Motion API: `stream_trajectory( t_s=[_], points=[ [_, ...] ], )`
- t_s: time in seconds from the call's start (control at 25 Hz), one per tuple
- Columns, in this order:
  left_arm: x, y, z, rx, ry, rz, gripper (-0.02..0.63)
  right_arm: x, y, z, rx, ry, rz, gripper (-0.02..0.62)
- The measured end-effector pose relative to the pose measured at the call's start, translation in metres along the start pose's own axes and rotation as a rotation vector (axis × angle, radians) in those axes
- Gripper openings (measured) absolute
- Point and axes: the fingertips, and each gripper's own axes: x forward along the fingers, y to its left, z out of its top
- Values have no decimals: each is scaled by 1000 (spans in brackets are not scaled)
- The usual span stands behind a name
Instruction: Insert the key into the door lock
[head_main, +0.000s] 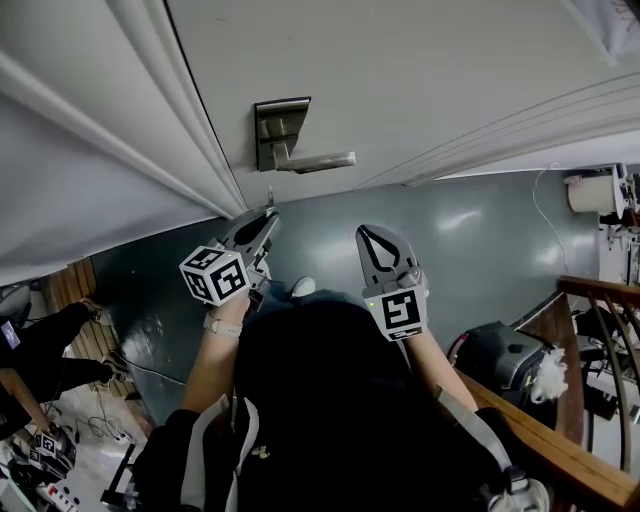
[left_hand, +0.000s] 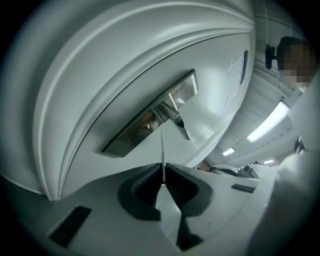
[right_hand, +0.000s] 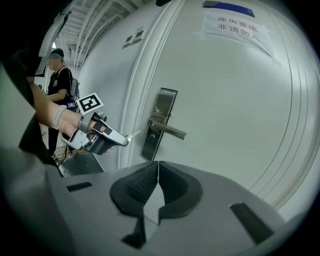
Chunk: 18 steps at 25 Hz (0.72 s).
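Note:
The metal lock plate (head_main: 279, 132) with its lever handle (head_main: 322, 161) sits on the white door (head_main: 430, 80). My left gripper (head_main: 266, 214) is shut on a thin silver key (left_hand: 162, 149), held edge-on and pointing at the plate. The key tip hangs a short way from the keyhole (left_hand: 145, 127), apart from it, just below the handle (left_hand: 181, 125). In the right gripper view, the left gripper (right_hand: 107, 140) holds the key (right_hand: 133, 134) just left of the lock plate (right_hand: 160, 124). My right gripper (right_hand: 158, 171) is shut and empty, back from the door (head_main: 374, 240).
The white door frame (head_main: 150, 130) runs left of the lock. A paper notice (right_hand: 237, 24) is stuck high on the door. A person (right_hand: 60, 85) stands behind on the left. A wooden railing (head_main: 560, 440) and equipment lie at right, cables at lower left.

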Motion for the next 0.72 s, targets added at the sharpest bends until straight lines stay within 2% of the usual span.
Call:
stream_trajectory(
  t_s=[0.4, 0.72],
  points=[
    [12, 6, 6, -195, 2, -68, 28, -6, -1, -5, 47, 22, -49, 15],
    [17, -6, 13, -327, -18, -160, 28, -16, -2, -3, 62, 30, -79, 16]
  ],
)
